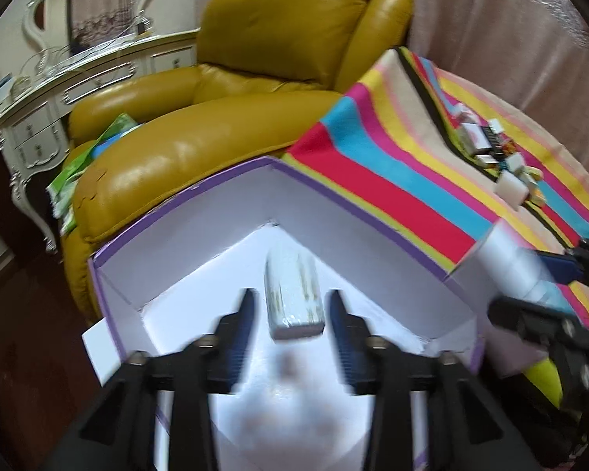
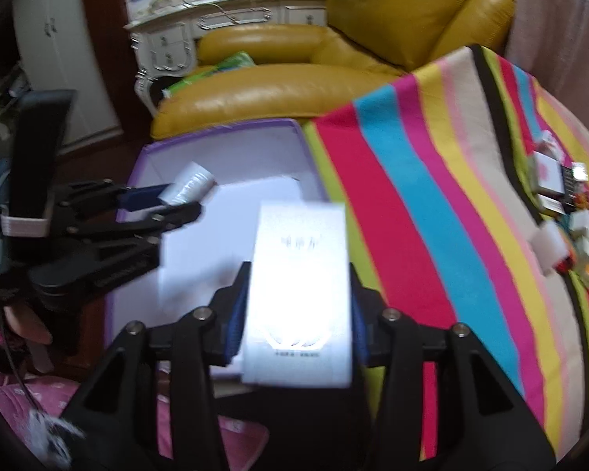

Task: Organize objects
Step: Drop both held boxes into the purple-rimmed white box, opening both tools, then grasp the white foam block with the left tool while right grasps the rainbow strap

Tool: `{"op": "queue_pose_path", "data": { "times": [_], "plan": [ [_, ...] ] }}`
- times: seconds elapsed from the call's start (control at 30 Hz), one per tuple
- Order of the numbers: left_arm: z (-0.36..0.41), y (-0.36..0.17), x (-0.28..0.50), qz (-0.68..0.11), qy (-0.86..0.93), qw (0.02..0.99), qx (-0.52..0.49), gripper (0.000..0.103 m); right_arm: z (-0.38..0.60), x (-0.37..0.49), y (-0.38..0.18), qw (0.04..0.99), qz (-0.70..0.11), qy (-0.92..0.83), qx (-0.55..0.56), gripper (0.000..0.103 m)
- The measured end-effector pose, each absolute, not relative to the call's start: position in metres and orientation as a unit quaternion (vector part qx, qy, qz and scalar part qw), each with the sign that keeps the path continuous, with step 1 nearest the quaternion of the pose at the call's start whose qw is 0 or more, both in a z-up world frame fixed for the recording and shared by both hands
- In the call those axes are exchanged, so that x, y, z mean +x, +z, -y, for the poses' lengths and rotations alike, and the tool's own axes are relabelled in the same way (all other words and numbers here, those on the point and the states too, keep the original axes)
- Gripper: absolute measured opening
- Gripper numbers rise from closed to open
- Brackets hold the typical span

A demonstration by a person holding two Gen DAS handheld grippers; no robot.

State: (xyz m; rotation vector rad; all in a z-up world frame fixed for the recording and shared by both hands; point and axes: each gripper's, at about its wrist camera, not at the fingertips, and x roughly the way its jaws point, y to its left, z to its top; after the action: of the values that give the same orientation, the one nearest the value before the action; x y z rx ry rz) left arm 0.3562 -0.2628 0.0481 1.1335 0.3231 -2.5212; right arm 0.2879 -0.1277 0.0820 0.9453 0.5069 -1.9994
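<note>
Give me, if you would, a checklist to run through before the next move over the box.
1. Left gripper free of the small packet: ok, gaps show beside both fingers.
2. Small packet over the purple-rimmed box: ok.
3. Right gripper hold on the white pack: cannot tell, contact is blurred.
4. White pack fully over the box: cannot tell, it hangs near the rim.
5. Grippers apart from each other: ok.
6. Striped cloth cleared: not ok, small items remain.
</note>
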Motion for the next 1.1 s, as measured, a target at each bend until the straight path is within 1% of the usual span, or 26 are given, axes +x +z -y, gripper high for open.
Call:
{"op": "queue_pose_path", "data": {
  "times": [0.03, 0.07, 0.1, 0.17, 0.27, 0.4, 0.5, 0.53, 0.6, 0.7, 0.8, 0.9, 0.97, 1.1],
  "plan": [
    [0.265, 0.045, 0.355, -0.116, -0.884, 0.191, 0.411, 0.081, 0.128, 0.288, 0.081, 0.423, -0.196, -0.801, 0.375, 0.063],
    [0.267, 0.044, 0.353, -0.115, -0.879, 0.200, 0.416, 0.086, 0.127, 0.288, 0.080, 0.423, -0.188, -0.805, 0.372, 0.068],
    [0.267, 0.042, 0.352, -0.113, -0.875, 0.212, 0.419, 0.086, 0.123, 0.287, 0.080, 0.422, -0.175, -0.809, 0.370, 0.071],
    [0.266, 0.042, 0.350, -0.107, -0.872, 0.223, 0.423, 0.086, 0.113, 0.282, 0.080, 0.415, -0.158, -0.816, 0.371, 0.072],
    [0.256, 0.050, 0.339, -0.109, -0.875, 0.210, 0.422, 0.086, 0.087, 0.266, 0.075, 0.377, -0.137, -0.838, 0.370, 0.075],
    [0.218, 0.065, 0.306, -0.109, -0.890, 0.146, 0.418, 0.087, 0.034, 0.224, 0.062, 0.281, -0.090, -0.870, 0.394, 0.075],
    [0.173, 0.064, 0.255, -0.114, -0.881, 0.060, 0.456, 0.087, -0.017, 0.192, 0.052, 0.191, -0.061, -0.890, 0.409, 0.075],
    [0.152, 0.061, 0.232, -0.115, -0.875, 0.024, 0.470, 0.087, -0.041, 0.180, 0.049, 0.162, -0.041, -0.893, 0.418, 0.075],
    [0.120, 0.057, 0.201, -0.103, -0.870, 0.003, 0.481, 0.087, -0.073, 0.165, 0.041, 0.123, -0.016, -0.894, 0.430, 0.075],
    [0.071, 0.050, 0.148, -0.079, -0.876, -0.008, 0.476, 0.087, -0.113, 0.151, 0.034, 0.068, -0.004, -0.897, 0.437, 0.075],
    [0.041, 0.038, 0.101, -0.113, -0.880, -0.018, 0.460, 0.087, -0.140, 0.142, 0.032, 0.034, 0.000, -0.901, 0.433, 0.075],
    [0.021, 0.026, 0.057, -0.157, -0.871, 0.002, 0.465, 0.087, -0.161, 0.138, 0.029, 0.021, 0.014, -0.900, 0.434, 0.075],
    [0.013, 0.027, 0.037, -0.161, -0.875, 0.039, 0.455, 0.087, -0.168, 0.139, 0.023, 0.022, 0.030, -0.898, 0.438, 0.076],
    [0.003, 0.023, 0.006, -0.167, -0.874, 0.054, 0.454, 0.087, -0.166, 0.141, 0.021, 0.035, 0.023, -0.900, 0.434, 0.077]
  ]
}}
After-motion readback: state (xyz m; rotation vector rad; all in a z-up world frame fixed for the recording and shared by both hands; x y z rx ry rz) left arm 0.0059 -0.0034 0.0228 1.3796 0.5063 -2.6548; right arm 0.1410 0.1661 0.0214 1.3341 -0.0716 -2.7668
